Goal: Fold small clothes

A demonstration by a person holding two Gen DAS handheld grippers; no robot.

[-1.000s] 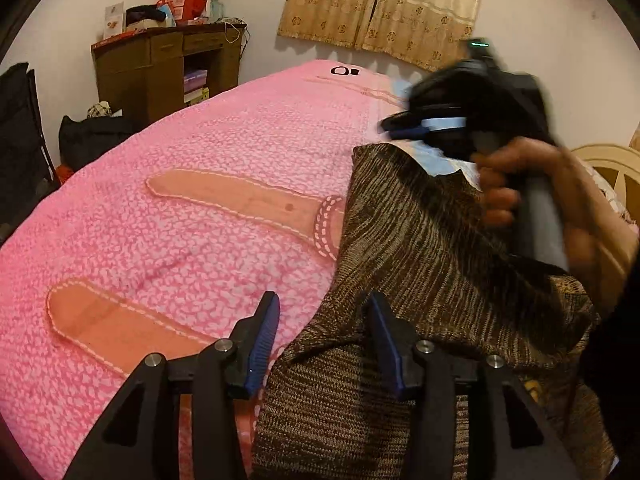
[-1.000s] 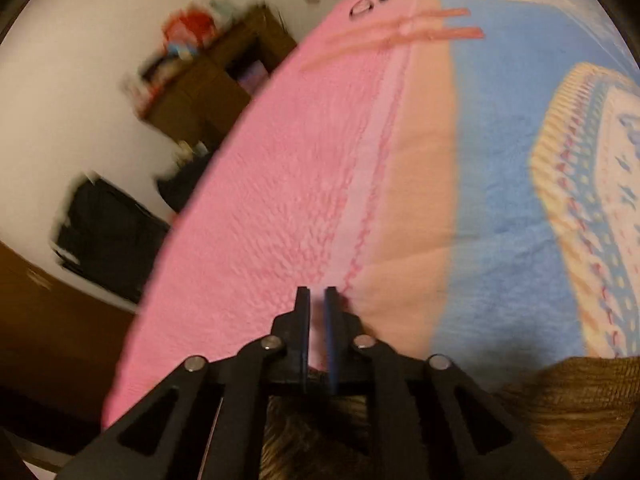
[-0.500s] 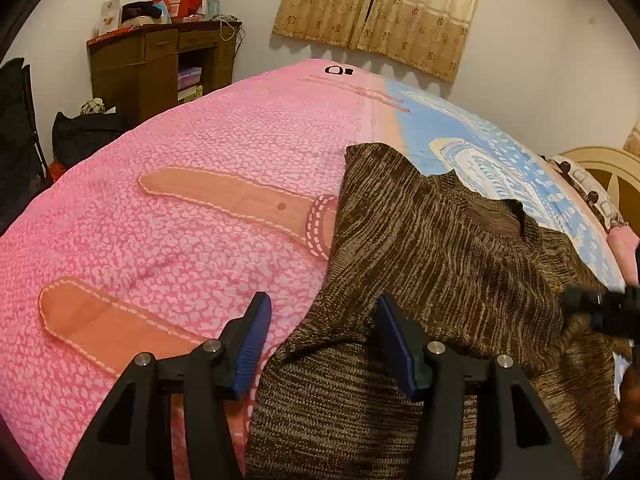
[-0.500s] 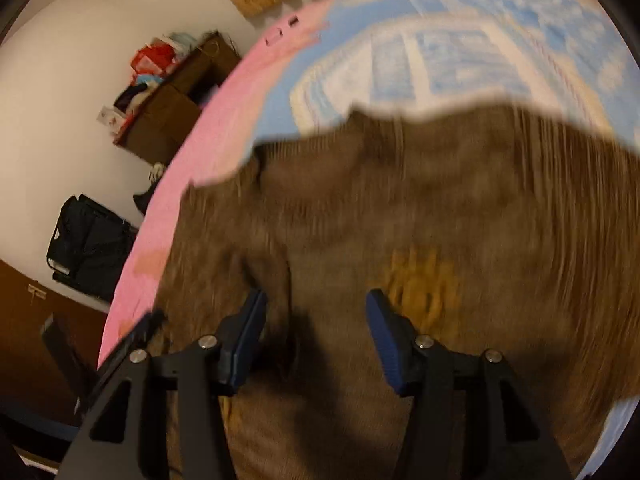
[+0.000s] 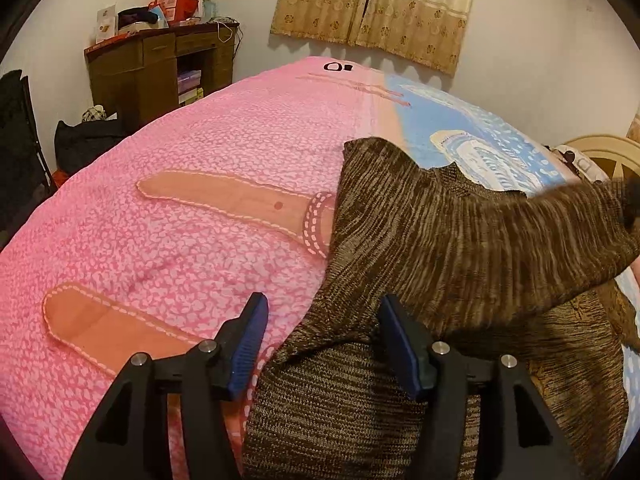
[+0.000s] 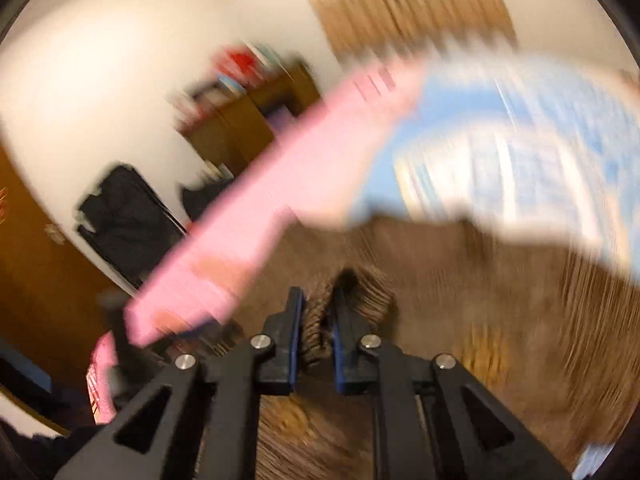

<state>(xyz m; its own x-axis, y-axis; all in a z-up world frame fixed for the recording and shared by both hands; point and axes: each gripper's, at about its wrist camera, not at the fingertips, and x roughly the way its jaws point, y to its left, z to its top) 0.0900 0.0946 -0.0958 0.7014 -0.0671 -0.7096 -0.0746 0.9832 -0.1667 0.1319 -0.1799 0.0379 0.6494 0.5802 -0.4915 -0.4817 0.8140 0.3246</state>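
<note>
One brown knit sweater (image 5: 440, 264) lies on the bed (image 5: 192, 208), over the boundary between the bedcover's pink part and its blue one, near the side of the bed where the person stands. Its right sleeve (image 5: 560, 236) is raised off the body of the garment and stretches toward the right edge of the left wrist view. The right gripper (image 6: 318, 312) has just snapped closed, and its jaws pinch a bunched ribbed fold, apparently the cuff (image 6: 360, 286); that view is heavily blurred. The left gripper (image 5: 320, 344) hovers over the sweater's near left part with its jaws having just widened to about half; knit fabric lies between them, but the pads do not press on it.

By my reading, the step in hand is folding the right sleeve across the chest. Next, the cuff should be carried over the body toward the pink side, laid flat and released, while the left gripper stays clear or pins the near hem against dragging.

Beyond the bed stand a wooden desk (image 5: 160, 64) and curtains (image 5: 376, 12).
</note>
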